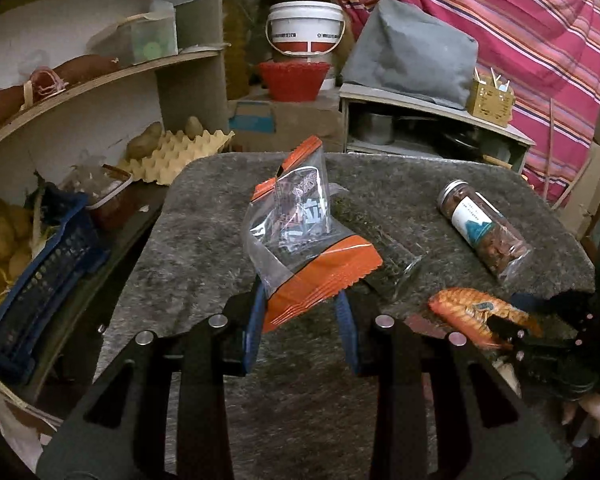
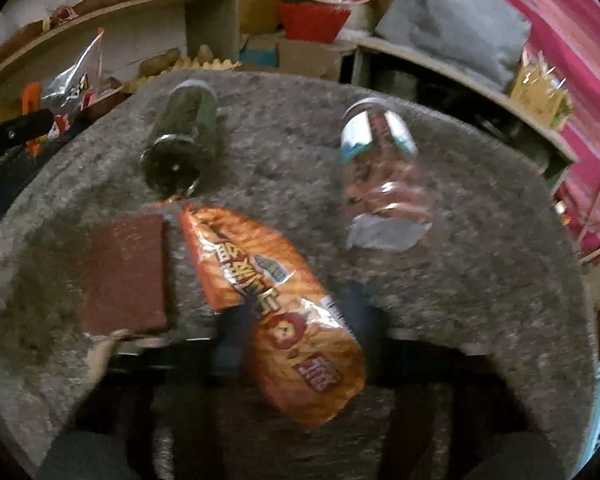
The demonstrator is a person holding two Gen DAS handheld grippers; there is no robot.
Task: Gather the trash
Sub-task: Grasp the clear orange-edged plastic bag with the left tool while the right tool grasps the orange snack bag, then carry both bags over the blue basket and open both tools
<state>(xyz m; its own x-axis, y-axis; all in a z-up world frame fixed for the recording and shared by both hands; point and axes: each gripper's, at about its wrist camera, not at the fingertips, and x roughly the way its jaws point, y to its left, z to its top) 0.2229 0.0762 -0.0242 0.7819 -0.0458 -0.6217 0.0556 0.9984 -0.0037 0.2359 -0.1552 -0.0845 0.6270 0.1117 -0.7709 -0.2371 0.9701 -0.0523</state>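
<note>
beside the snack bag, a red-brown pad

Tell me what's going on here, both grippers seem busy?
A person is clearing trash off a grey table with two handheld grippers. The left gripper is clamped on a clear bag with orange ends, lifted upright. The right gripper is closed on an orange snack bag near the table's front edge. Two jars and a red pad lie untouched on the table.
</note>
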